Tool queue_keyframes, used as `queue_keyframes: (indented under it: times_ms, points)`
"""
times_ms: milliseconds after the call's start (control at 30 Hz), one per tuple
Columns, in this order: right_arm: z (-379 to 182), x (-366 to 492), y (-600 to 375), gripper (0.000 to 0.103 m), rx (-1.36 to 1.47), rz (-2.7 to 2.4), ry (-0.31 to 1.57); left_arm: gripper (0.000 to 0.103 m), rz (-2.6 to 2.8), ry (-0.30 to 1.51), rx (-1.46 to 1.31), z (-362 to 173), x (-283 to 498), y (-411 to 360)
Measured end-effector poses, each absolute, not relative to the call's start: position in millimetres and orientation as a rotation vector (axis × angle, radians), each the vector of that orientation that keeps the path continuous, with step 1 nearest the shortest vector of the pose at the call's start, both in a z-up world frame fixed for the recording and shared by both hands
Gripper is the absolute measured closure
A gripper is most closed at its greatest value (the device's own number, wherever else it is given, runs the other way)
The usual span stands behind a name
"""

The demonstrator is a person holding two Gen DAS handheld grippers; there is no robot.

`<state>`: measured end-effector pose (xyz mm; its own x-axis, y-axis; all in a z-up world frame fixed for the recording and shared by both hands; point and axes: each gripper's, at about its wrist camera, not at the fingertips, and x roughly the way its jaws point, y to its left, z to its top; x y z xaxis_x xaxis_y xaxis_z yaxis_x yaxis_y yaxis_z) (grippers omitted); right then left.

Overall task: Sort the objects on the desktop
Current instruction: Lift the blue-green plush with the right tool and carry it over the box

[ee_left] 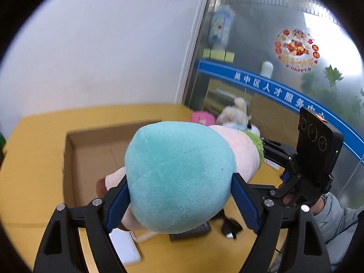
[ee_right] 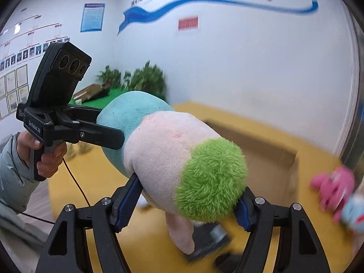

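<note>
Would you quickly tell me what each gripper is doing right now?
Left gripper: closed on the teal end of the plush toy.
Right gripper: closed on the same toy's green, fuzzy end.

Open cardboard box [ee_left: 95, 150] empty, pink toy [ee_right: 334, 188] beside it, desk clutter below

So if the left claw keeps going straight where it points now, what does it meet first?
Probably the cardboard box, beyond the plush toy that the left claw holds; depth is unclear.
</note>
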<state>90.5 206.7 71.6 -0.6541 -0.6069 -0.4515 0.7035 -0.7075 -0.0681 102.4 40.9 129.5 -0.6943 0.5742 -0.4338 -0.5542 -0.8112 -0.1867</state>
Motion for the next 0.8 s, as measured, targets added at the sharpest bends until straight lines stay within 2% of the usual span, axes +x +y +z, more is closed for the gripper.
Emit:
queue_keyframes:
  times_ms: [500, 667, 800]
  points:
    - [222, -51, 180, 0.032, 0.269, -2.316, 0.394, 0.020, 2.553, 0.005, -0.372, 249, -5, 35]
    - [243, -110, 167, 0.031, 0.293, -2.287, 0.386, 0.020, 2.560, -0.022, -0.450, 253, -60, 27]
    - [223, -167, 156, 0.031, 0.388, -2.256, 0.328, 0.020, 2.579, -0.048, -0.570, 218, -105, 12]
